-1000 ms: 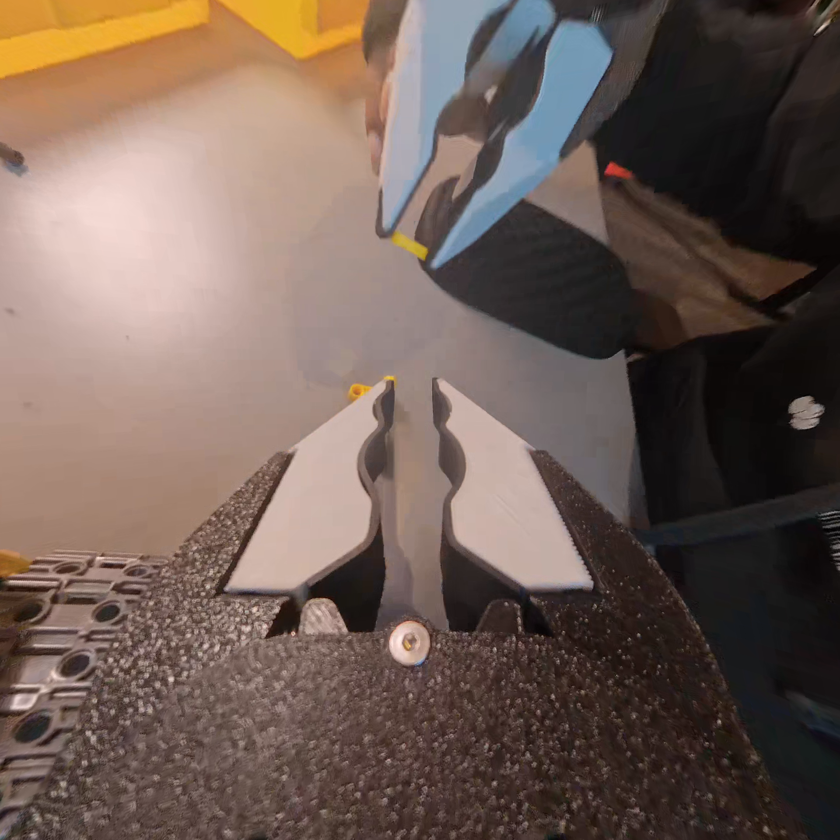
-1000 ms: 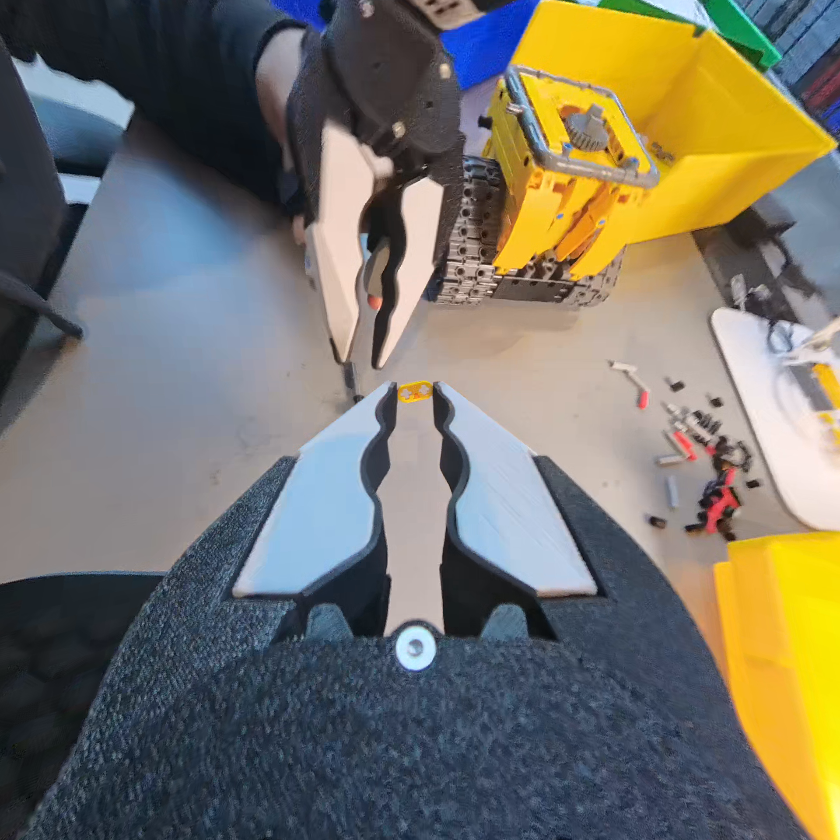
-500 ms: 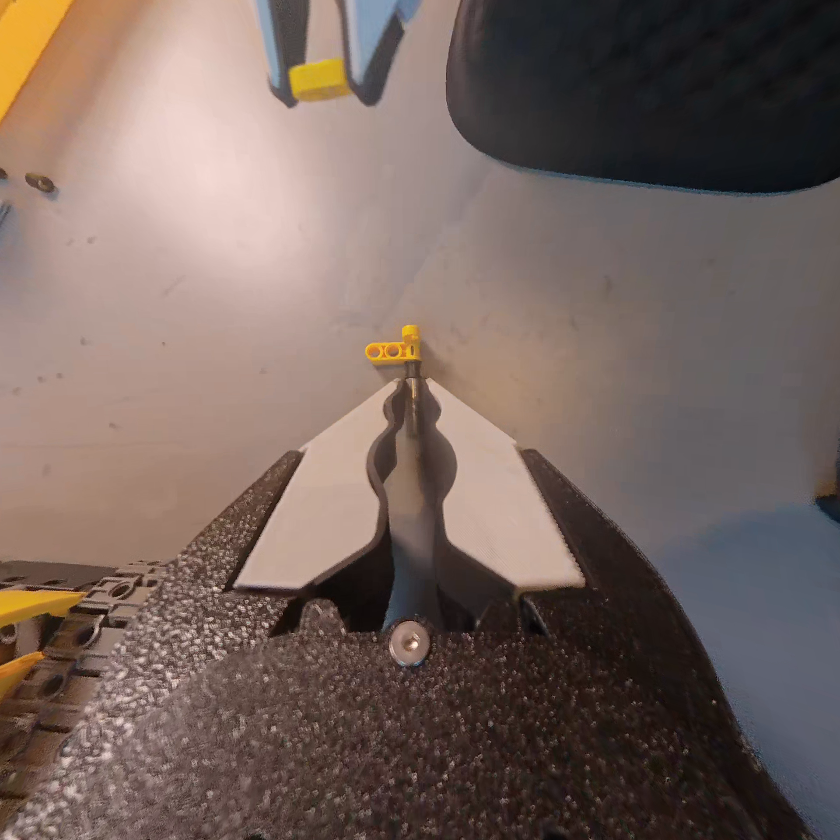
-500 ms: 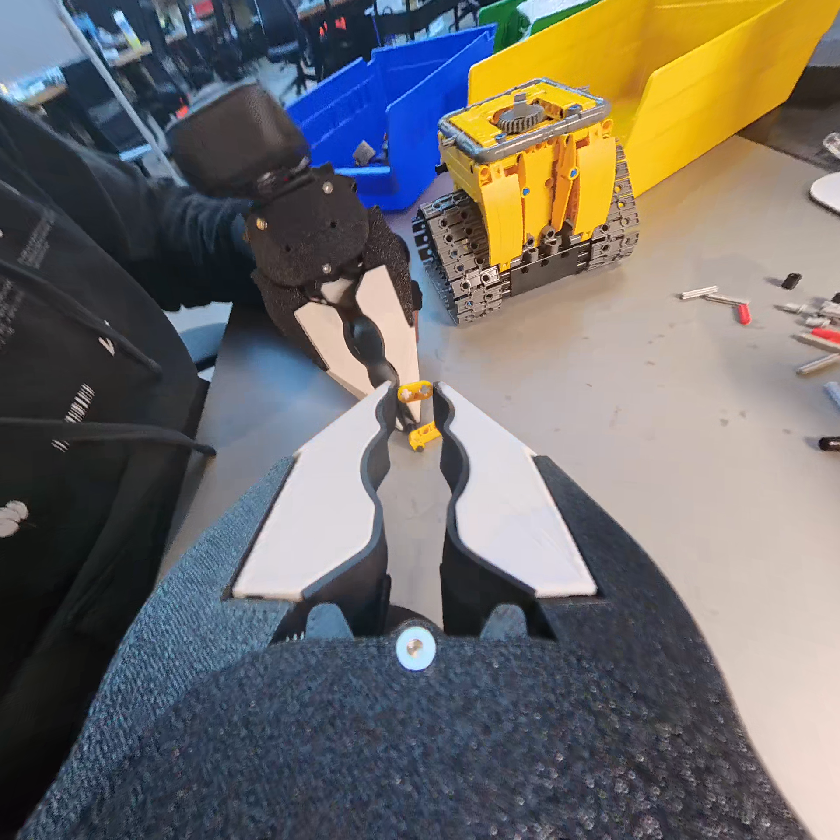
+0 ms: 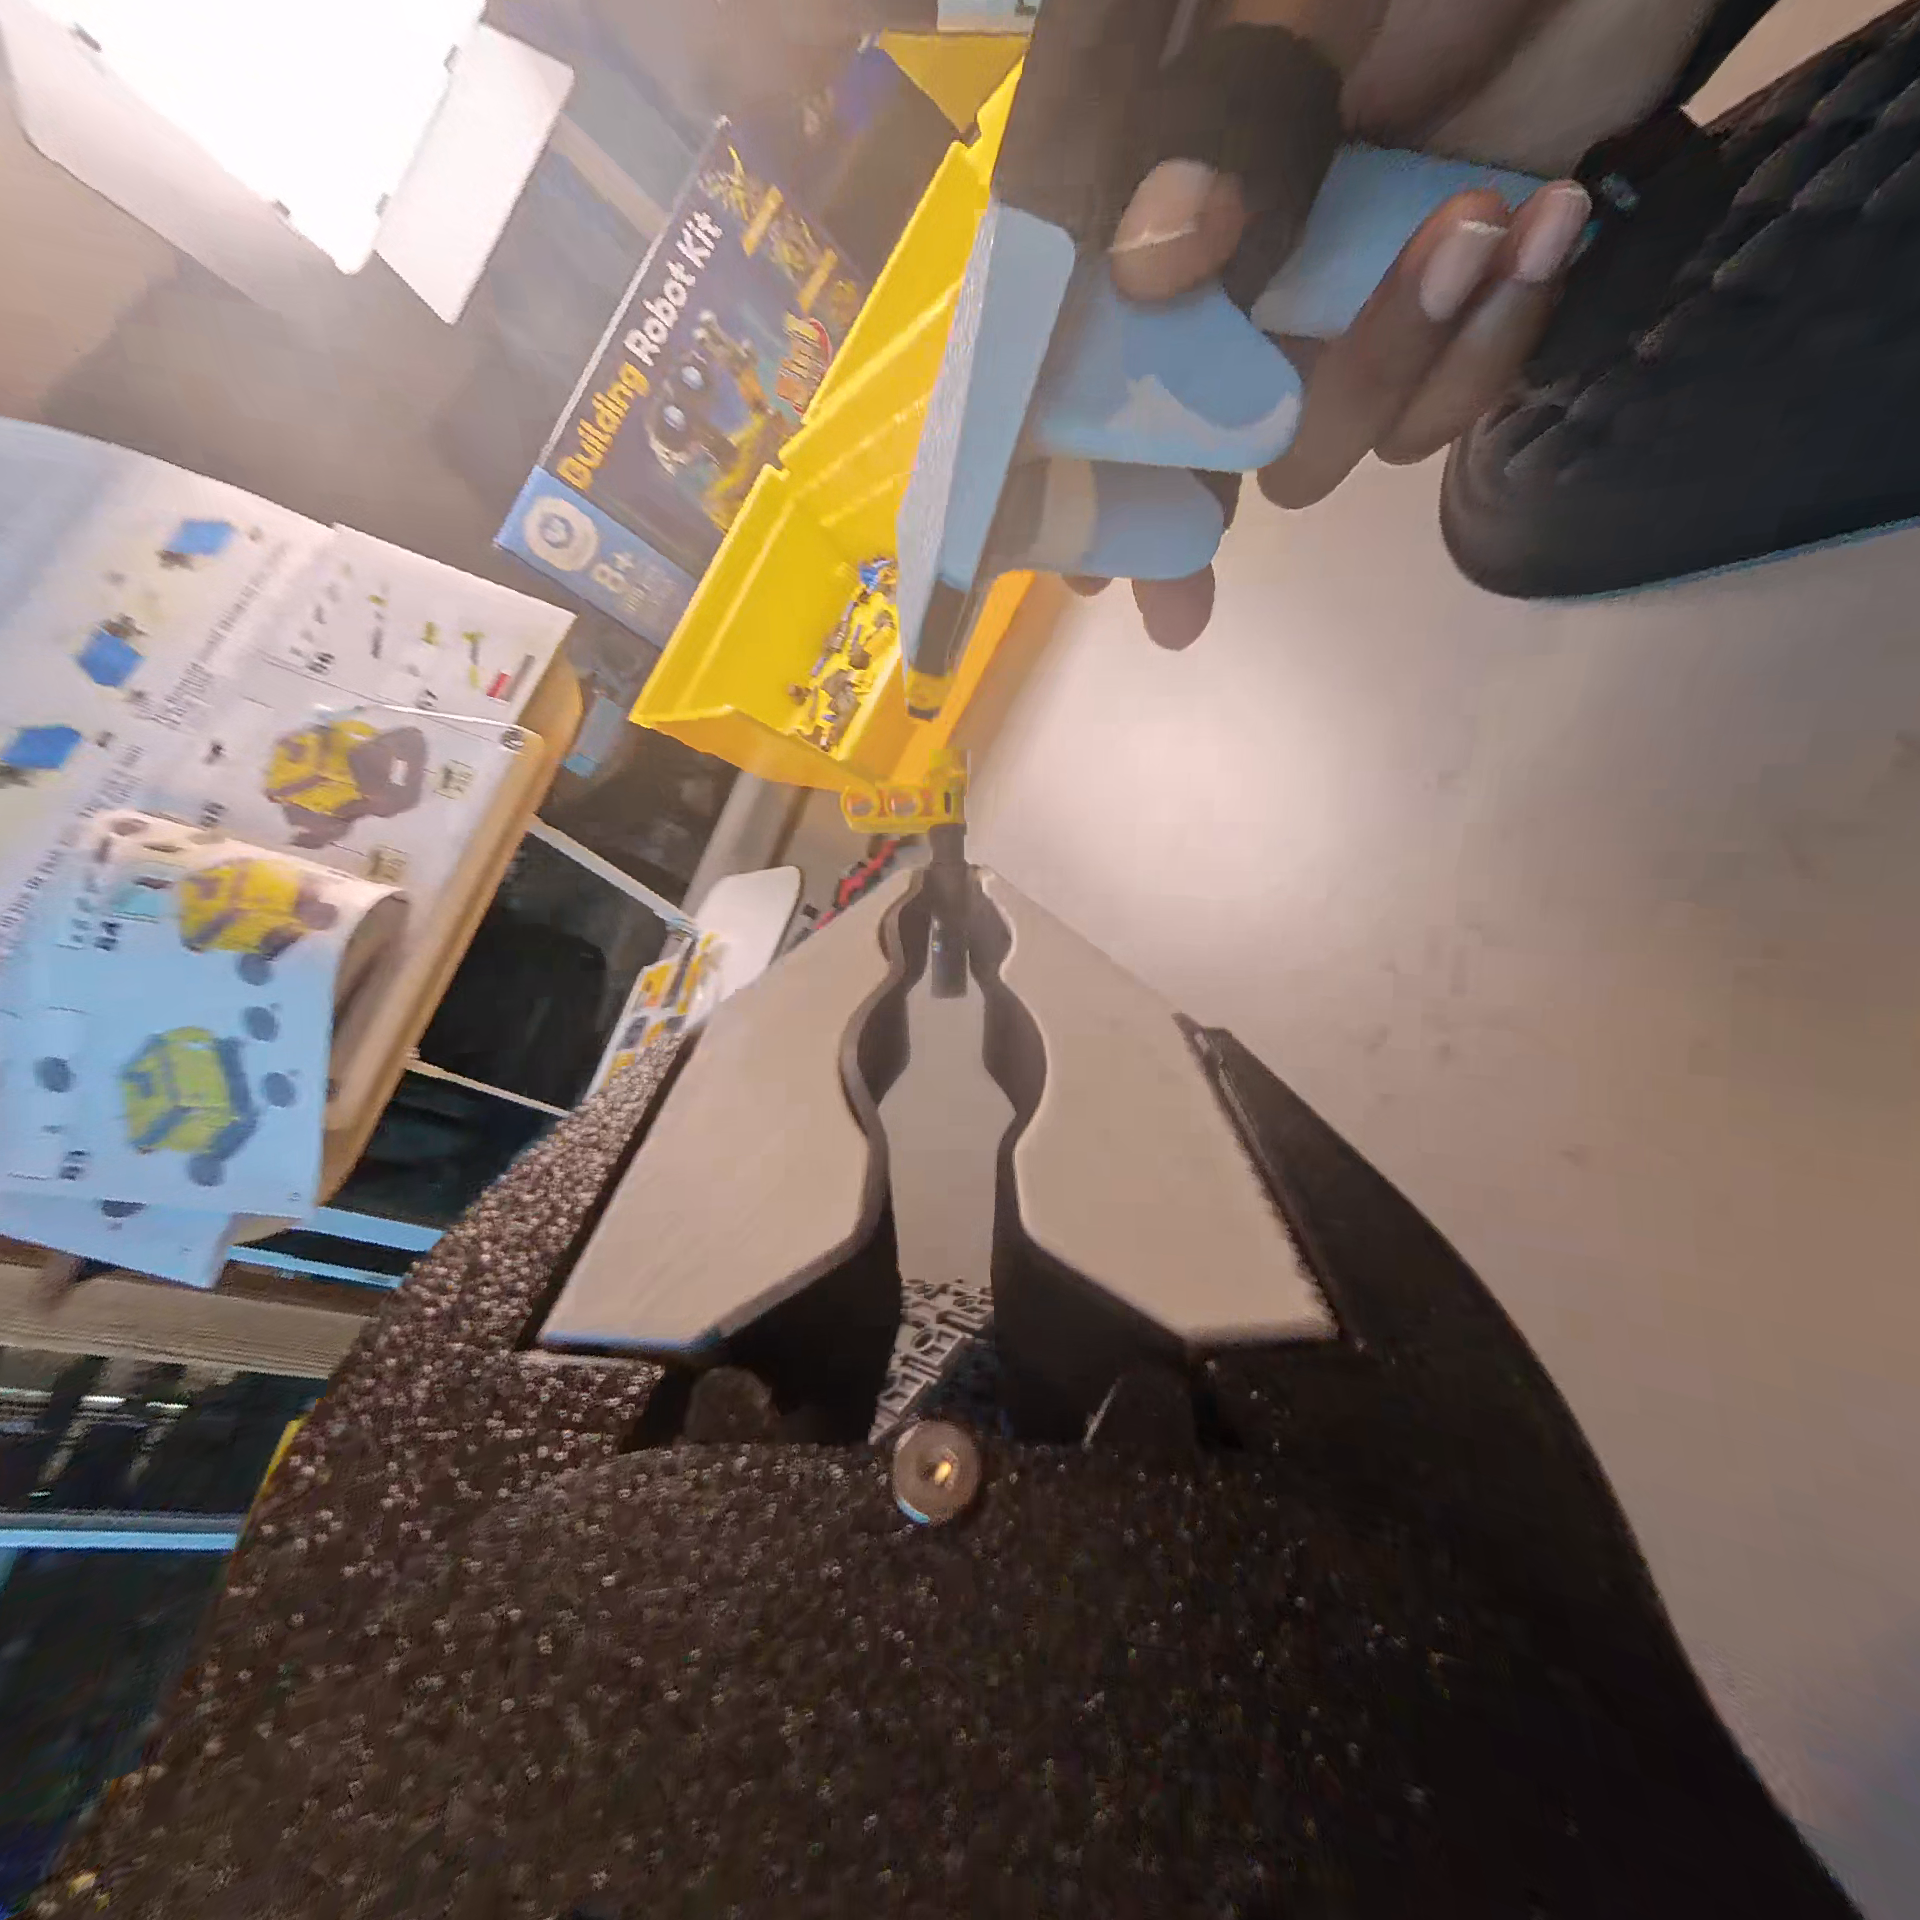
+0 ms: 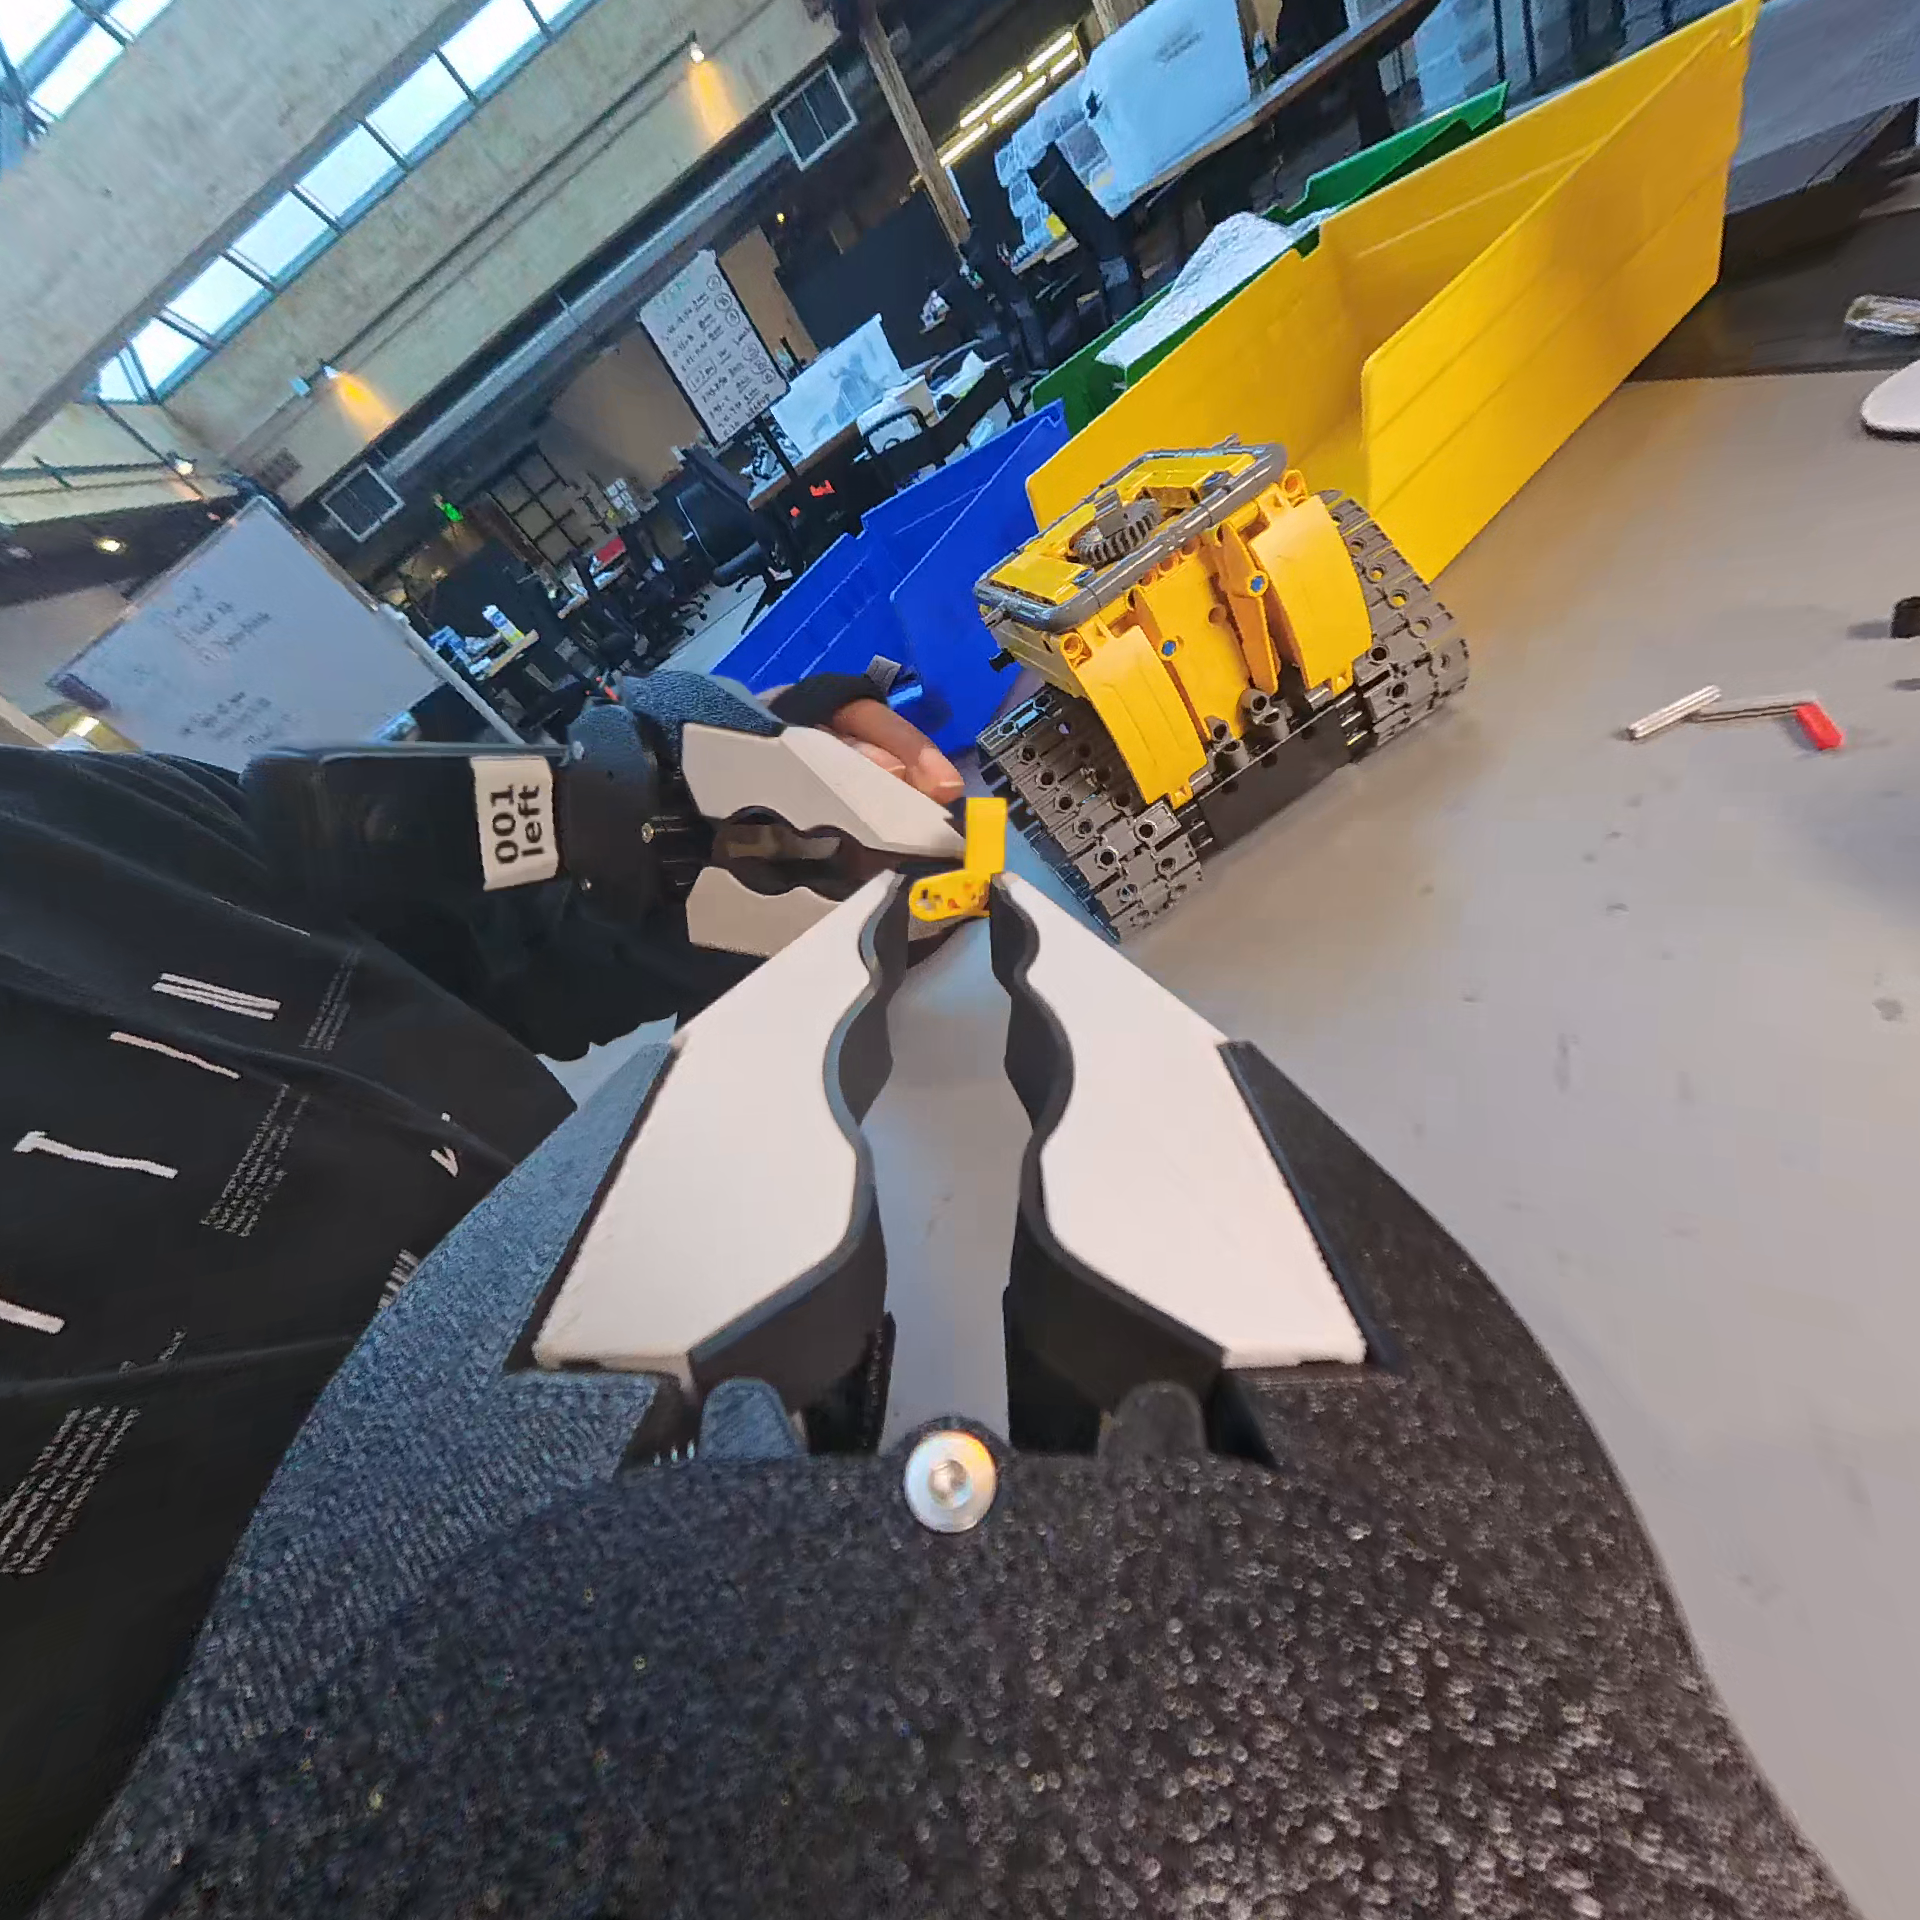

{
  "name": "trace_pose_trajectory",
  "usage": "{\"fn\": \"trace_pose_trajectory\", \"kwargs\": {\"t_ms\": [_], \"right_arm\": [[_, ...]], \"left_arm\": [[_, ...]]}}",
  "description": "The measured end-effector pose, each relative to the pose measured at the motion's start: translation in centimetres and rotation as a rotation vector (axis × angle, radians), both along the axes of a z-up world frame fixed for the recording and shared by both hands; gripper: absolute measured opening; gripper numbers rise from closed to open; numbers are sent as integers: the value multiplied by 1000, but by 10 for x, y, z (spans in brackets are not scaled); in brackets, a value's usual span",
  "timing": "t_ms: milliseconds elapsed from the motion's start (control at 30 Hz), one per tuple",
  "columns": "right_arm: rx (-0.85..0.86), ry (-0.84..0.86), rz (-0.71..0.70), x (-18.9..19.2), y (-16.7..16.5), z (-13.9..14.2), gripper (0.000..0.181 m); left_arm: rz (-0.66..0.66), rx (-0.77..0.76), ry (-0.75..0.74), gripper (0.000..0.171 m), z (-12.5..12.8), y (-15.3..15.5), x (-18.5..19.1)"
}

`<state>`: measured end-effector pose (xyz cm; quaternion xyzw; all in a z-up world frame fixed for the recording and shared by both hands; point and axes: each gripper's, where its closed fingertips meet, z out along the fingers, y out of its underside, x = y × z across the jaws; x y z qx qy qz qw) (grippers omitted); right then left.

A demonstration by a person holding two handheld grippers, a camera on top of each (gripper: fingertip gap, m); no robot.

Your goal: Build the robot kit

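The yellow angle connector (image 5: 902,803) sat on the end of a short black pin (image 5: 945,935). The left gripper (image 5: 948,885) had closed its fingers narrowly on that pin alone, so the connector stood clear beyond the tips with its holes exposed; we judged that hold was chosen to leave the connector free on every side. Directly facing it, the right gripper (image 6: 943,889) pinched a small yellow beam (image 6: 940,896) crosswise between its fingertips, with only a slim gap between the jaws, filled by the piece. The two yellow parts met nose to nose in the air above the grey table (image 6: 1558,1039), and we could not tell whether they touched or stood just apart. The left gripper lay on its side and the right one came at it roughly square, which seemed to line the pin's axis up with the beam. Farther back on the table stood a yellow tracked model (image 6: 1216,665), with a blue bin (image 6: 904,592) and a long yellow bin (image 6: 1507,270) behind it, and a few loose grey and red pins (image 6: 1756,717) lay well off to the right. An open instruction booklet (image 5: 208,727) showed in the left wrist view.
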<state>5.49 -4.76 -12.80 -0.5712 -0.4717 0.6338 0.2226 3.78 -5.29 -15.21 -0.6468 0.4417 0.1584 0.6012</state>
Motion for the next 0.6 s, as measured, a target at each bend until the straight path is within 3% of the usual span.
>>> {"fn": "trace_pose_trajectory", "kwargs": {"t_ms": [233, 600], "right_arm": [[22, 31, 26, -5, -7, -1, 15], [-12, 111, 19, -2, -8, 8, 15]], "left_arm": [[25, 126, 141, 4, 5, -2, -1], [22, 202, 148, 4, 18, -7, 3]]}}
